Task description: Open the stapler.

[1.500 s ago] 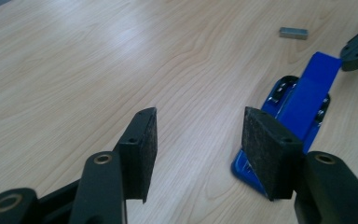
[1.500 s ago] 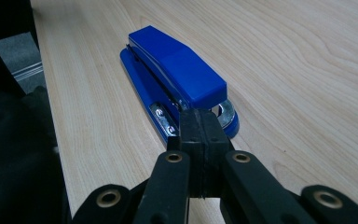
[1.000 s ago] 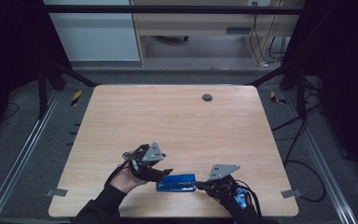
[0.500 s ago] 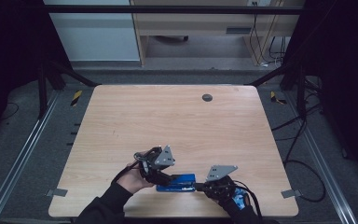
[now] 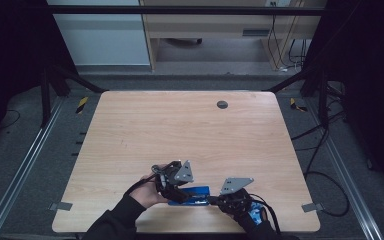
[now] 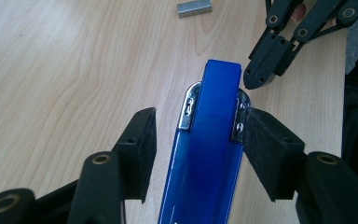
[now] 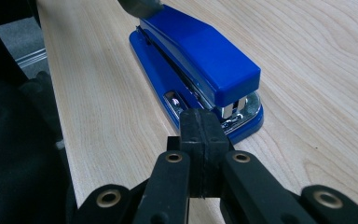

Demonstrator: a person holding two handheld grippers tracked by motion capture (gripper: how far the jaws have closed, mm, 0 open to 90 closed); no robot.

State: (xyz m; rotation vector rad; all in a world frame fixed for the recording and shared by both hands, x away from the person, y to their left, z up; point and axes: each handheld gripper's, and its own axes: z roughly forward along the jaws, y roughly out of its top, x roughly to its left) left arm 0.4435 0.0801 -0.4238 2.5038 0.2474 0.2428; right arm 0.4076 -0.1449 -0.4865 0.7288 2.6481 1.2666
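I read this as the setup for gripping the blue stapler point(image 5: 189, 194), which lies flat low in the high view, a little right of centre, close to the near edge of the table point(image 5: 190, 135). My left gripper point(image 6: 196, 135) stands open astride it — in the left gripper view one pad sits clear of the stapler's left flank, while the pad on the right looks close to or touching the metal cheek; I cannot tell which. My right gripper point(image 7: 200, 133) has its jaws pressed together on nothing, their tips just at the stapler's front end, near the base lip. Next, I judge, the left jaws need to close squarely on the stapler's sides so the body is steadied. A strip of staples point(image 6: 194, 8) lies at the top of the left gripper view, apart from the stapler. The stapler's rear is cut off there, and my hands cover much of it from above — whether the right tips actually touch the base I cannot say.
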